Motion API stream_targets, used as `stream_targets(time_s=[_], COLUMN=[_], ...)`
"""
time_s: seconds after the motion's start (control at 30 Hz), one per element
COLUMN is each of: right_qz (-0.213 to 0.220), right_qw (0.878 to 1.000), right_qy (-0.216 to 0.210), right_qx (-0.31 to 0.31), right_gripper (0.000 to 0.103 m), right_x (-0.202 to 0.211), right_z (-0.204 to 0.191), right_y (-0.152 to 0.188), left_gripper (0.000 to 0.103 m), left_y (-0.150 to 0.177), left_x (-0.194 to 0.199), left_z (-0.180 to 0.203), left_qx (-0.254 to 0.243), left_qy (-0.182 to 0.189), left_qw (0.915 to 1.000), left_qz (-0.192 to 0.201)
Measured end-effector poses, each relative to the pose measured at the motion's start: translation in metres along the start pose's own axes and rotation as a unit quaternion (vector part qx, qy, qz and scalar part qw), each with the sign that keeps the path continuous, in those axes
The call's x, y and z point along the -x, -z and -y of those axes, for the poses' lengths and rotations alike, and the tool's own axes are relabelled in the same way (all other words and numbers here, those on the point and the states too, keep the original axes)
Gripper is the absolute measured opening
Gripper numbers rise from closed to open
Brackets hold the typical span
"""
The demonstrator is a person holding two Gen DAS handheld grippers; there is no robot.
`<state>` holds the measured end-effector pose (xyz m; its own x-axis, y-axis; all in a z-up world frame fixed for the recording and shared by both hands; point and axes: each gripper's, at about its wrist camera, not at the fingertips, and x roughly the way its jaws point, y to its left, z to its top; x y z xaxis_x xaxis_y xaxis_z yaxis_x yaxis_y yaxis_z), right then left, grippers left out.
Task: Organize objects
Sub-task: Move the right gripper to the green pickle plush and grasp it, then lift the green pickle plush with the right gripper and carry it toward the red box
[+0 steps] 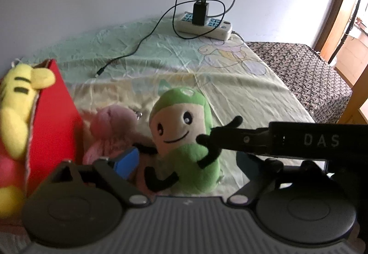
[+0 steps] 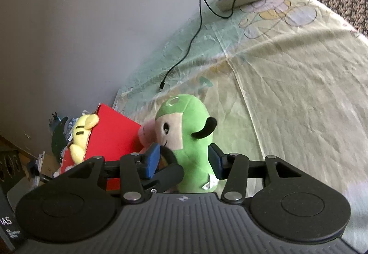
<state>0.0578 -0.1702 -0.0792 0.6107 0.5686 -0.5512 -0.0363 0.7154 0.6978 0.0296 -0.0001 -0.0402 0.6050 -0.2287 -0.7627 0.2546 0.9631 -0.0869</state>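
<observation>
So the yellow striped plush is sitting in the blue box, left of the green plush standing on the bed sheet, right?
Not quite: the box is red, not blue, as the left wrist view shows. The yellow striped plush does sit in it, left of the green plush standing on the bed sheet.

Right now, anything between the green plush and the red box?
Yes. The pink plush sits between the green plush and the red box, leaning against the box's side. The box already holds a yellow plush. The right gripper straddles the green plush.
</observation>
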Motion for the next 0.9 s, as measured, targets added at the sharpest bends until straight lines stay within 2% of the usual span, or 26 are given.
stream_targets(time_s=[0.37, 0.57, 0.9], right_qz=[-0.037, -0.055, -0.059], right_qw=[0.999, 0.997, 0.997], right_qy=[-0.025, -0.05, -0.048], right_qx=[-0.011, -0.019, -0.009], right_gripper=[0.065, 0.063, 0.06], right_x=[-0.037, -0.05, -0.044], right_z=[0.013, 0.014, 0.011], right_y=[-0.011, -0.012, -0.013], left_gripper=[0.078, 0.078, 0.077], left_y=[-0.009, -0.01, -0.009], left_x=[-0.038, -0.05, -0.048], left_z=[-0.005, -0.007, -0.005], left_qx=[0.009, 0.007, 0.004], left_qy=[0.012, 0.009, 0.009], left_qw=[0.9993, 0.999, 0.9991], left_qz=[-0.034, -0.043, -0.042])
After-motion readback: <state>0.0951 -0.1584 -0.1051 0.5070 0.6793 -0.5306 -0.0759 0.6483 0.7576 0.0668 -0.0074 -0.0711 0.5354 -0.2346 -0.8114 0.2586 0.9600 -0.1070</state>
